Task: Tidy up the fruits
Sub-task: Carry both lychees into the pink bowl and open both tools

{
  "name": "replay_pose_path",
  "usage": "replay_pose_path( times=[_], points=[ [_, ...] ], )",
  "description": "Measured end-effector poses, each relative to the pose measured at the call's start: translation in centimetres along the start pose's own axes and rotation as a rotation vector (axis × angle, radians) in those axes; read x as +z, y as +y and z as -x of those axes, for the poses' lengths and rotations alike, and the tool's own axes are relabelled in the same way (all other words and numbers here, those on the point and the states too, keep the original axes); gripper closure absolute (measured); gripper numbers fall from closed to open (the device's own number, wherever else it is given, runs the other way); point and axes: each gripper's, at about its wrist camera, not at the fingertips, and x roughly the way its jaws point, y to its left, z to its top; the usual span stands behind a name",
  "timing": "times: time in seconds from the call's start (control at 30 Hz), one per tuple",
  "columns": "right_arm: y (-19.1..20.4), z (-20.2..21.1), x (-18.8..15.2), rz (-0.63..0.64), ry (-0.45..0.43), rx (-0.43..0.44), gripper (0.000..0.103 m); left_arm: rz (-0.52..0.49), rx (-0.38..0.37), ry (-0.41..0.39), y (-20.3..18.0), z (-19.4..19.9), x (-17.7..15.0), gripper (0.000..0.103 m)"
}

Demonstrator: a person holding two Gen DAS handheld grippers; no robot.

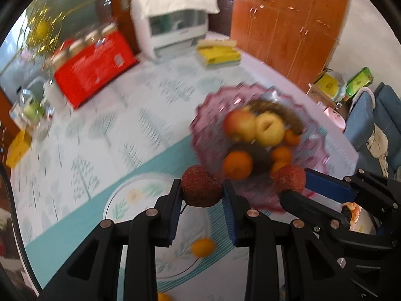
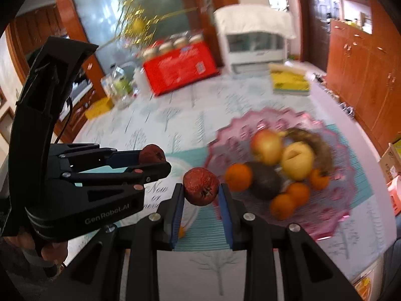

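Observation:
My left gripper (image 1: 201, 185) is shut on a dark red wrinkled fruit (image 1: 200, 188), held in the air above a white flowered plate (image 1: 117, 200). A small orange (image 1: 203, 247) lies on that plate. To its right, my right gripper (image 1: 294, 183) is shut on a second red fruit (image 1: 289, 178). In the right wrist view the right gripper (image 2: 201, 188) grips its red fruit (image 2: 200, 186), and the left gripper (image 2: 153, 159) holds the other one (image 2: 151, 154). Just beyond both stands a pink glass bowl (image 1: 208, 105) (image 2: 225, 130) with apples, oranges and a dark avocado.
A red box (image 1: 95, 62) topped with jars, a white appliance (image 1: 175, 25) under a cloth and yellow packs (image 1: 218, 52) stand at the table's far side. Bottles (image 1: 30, 110) crowd the left edge. Wooden cabinets (image 1: 288, 25) and a blue chair (image 1: 363, 123) lie beyond the right edge.

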Motion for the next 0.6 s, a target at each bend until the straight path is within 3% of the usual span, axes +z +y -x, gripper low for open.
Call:
replay_pose_path(
  times=[0.27,0.6],
  points=[
    [-6.4,3.4,1.2,-0.070,-0.096,-0.067,0.075,-0.040,0.015,-0.049,-5.2,-0.1,5.0,0.073],
    [-12.8,-1.4,0.1,-0.137,0.017,-0.101,0.075,-0.053,0.094,0.103,-9.2,-8.7,6.9,0.073]
  ],
)
